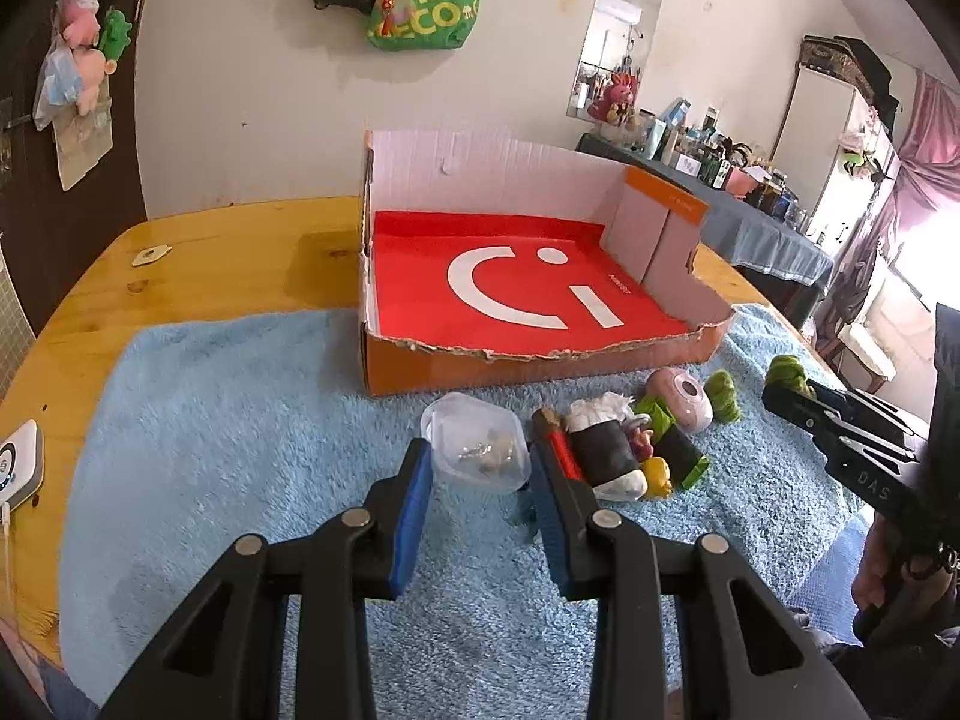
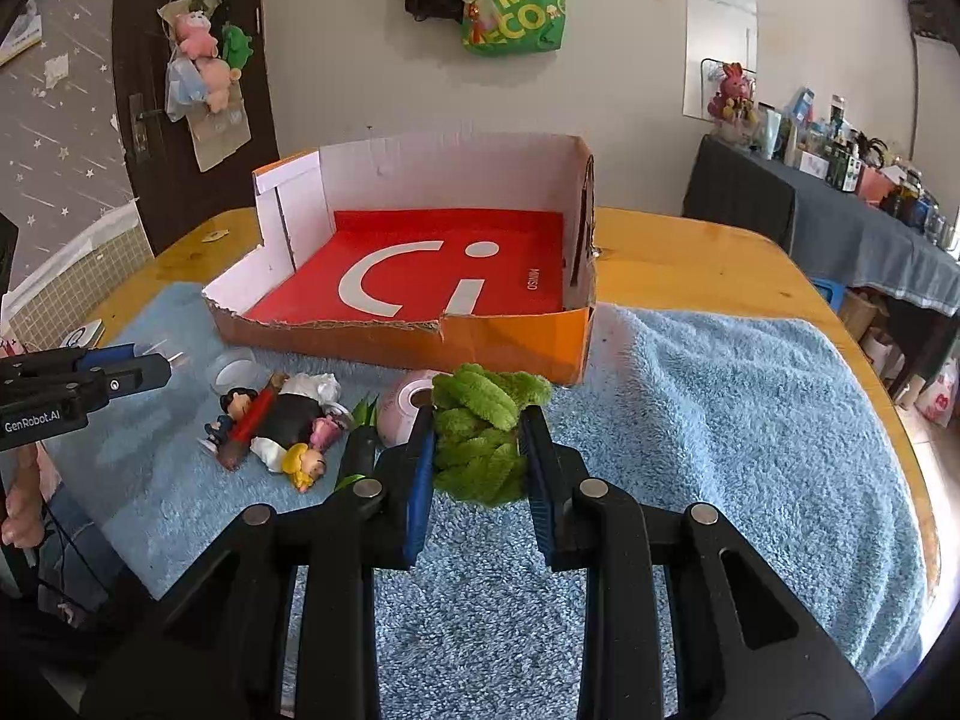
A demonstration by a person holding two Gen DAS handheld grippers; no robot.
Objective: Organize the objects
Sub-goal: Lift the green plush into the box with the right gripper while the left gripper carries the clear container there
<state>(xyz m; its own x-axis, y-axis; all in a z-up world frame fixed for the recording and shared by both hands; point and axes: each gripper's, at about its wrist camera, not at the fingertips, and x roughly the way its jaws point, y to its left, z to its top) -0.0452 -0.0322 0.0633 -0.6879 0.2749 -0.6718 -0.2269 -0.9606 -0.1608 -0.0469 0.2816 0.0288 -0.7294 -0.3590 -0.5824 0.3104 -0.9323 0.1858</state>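
An open orange cardboard box [image 1: 528, 360] with a red floor stands on the blue towel [image 1: 240, 420]; it also shows in the right wrist view [image 2: 516, 342]. My left gripper [image 1: 480, 462] has its jaws on both sides of a small clear lidded container [image 1: 474, 444], touching it. My right gripper [image 2: 477, 426] is closed on a fuzzy green plush toy [image 2: 480, 438]. Between them lie a black-and-white plush [image 1: 606, 444], a red stick [image 1: 561, 444], small figurines [image 2: 306, 462] and a pink round thing [image 1: 684, 399].
A wooden table [image 1: 228, 258] carries the towel. A white device [image 1: 21, 456] lies at the table's left edge. A dark cloth-covered side table [image 2: 840, 222] with bottles stands at the right. A green bag [image 2: 516, 6] hangs on the wall.
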